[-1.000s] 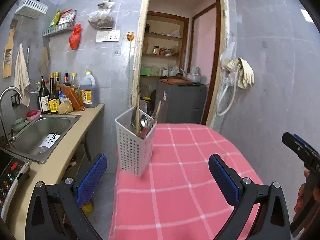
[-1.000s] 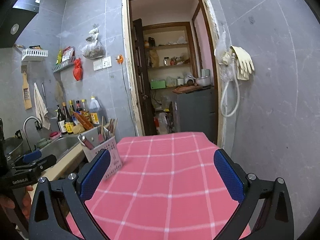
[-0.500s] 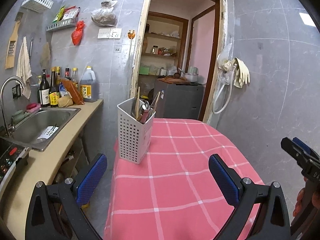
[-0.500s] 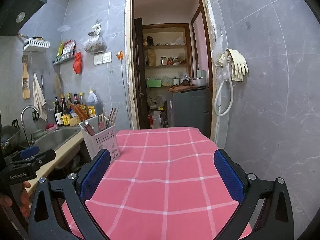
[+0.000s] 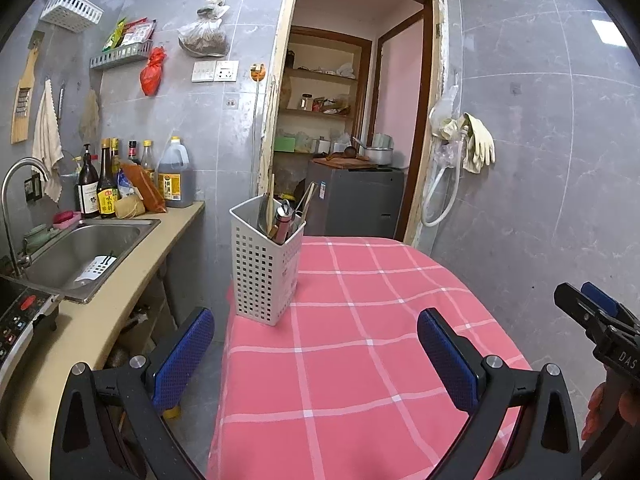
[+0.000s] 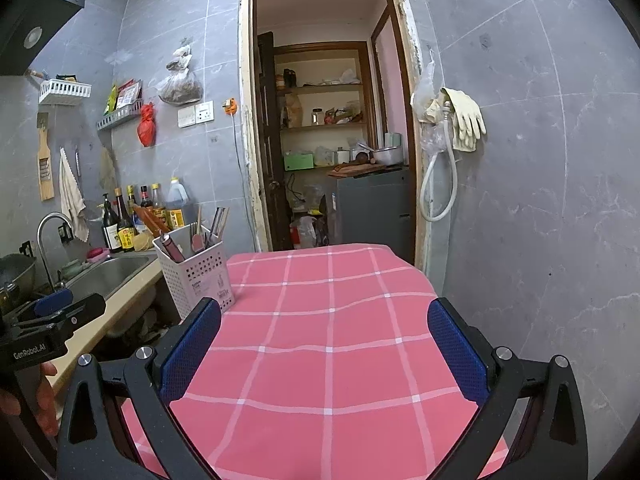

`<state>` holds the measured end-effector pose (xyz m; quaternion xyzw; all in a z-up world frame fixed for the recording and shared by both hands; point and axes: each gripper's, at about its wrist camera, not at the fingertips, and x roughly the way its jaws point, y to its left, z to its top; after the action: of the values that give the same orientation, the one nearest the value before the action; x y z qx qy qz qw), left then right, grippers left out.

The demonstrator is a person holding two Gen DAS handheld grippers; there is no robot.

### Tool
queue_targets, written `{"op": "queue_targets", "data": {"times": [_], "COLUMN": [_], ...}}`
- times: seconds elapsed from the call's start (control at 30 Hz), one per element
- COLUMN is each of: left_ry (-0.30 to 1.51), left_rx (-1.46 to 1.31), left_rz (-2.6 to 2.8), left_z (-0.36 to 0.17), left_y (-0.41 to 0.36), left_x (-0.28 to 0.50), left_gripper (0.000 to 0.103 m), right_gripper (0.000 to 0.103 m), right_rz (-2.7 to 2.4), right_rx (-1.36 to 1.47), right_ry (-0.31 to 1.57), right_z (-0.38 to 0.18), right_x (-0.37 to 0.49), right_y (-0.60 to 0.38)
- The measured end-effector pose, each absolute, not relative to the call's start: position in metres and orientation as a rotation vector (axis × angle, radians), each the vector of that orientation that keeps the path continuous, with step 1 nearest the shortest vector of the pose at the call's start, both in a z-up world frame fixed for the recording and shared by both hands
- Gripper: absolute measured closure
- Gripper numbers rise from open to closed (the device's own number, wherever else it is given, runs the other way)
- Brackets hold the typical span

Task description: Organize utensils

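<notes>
A white perforated utensil caddy (image 5: 264, 272) stands upright on the far left corner of the pink checked table (image 5: 360, 344). It holds several utensils (image 5: 282, 216): chopsticks, a metal spoon, a steel-handled tool. In the right wrist view the caddy (image 6: 196, 268) sits at the table's left edge. My left gripper (image 5: 316, 344) hovers open over the near table, short of the caddy, nothing between its blue pads. My right gripper (image 6: 324, 344) is open too, above the near middle of the table, empty. Each gripper shows at the other view's edge.
A beige counter (image 5: 120, 280) with a steel sink (image 5: 80, 252) runs along the left, bottles (image 5: 104, 184) at its back. A doorway (image 5: 352, 132) opens behind the table onto a grey cabinet (image 5: 356, 200). A tiled wall with rubber gloves (image 5: 476, 140) closes the right.
Both views have tilted and pulled back a little, so the caddy and table sit lower and farther. Both grippers stayed open and empty.
</notes>
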<state>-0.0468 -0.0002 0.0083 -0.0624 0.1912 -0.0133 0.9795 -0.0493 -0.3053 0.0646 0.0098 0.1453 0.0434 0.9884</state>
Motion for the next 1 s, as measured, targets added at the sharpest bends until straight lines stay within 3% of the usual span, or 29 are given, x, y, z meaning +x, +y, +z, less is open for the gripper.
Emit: {"op": "queue_targets", "data": {"times": [1.0], "left_ry": [0.392], "left_rx": [-0.117], "left_rz": [-0.032], "left_z": [0.0066], "left_y": [-0.0018], "left_x": [-0.0473], "left_gripper": [0.001], "right_gripper": [0.002], "right_rz": [0.085], "right_rx": [0.03], "right_ry": [0.299], "right_z": [0.061], "right_x": [-0.0544], "right_y": [-0.3024]}}
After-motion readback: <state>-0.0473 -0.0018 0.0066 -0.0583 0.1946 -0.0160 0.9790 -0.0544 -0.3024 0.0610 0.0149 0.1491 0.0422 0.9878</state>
